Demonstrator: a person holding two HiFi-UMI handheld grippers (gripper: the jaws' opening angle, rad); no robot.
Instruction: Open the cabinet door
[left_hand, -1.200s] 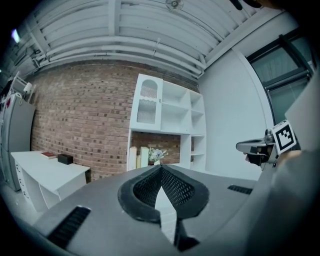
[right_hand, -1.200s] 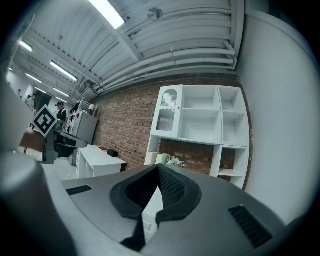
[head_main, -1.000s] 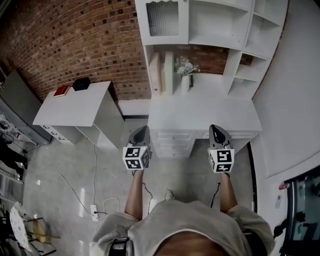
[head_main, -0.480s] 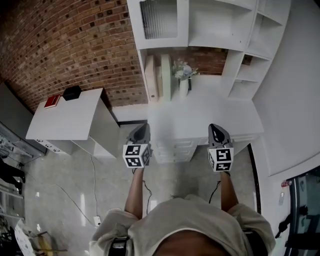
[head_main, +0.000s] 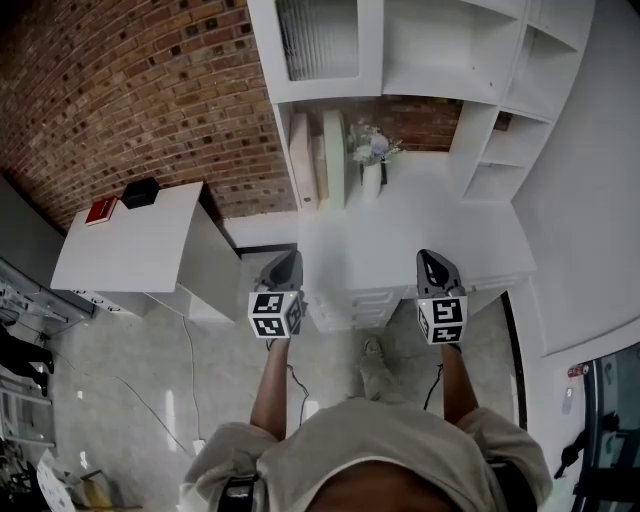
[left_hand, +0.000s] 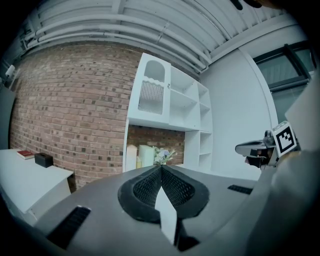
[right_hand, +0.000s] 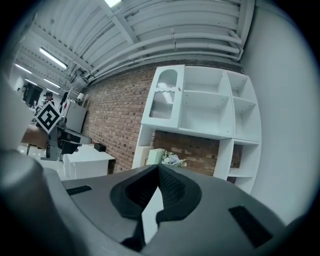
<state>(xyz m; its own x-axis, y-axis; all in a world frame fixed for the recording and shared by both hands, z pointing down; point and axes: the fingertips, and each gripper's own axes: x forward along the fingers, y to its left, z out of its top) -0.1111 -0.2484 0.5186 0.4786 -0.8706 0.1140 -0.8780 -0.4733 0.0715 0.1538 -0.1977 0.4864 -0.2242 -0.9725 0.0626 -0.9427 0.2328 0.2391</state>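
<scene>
Flowers stand in a white vase — cabinet door shut.

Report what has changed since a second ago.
The person has stepped closer to the white desk, so the hutch's ribbed-glass cabinet door sits nearer in the head view. The left claw and right claw stay shut, empty and side by side. Nothing was grasped, and the door stays closed.
</scene>
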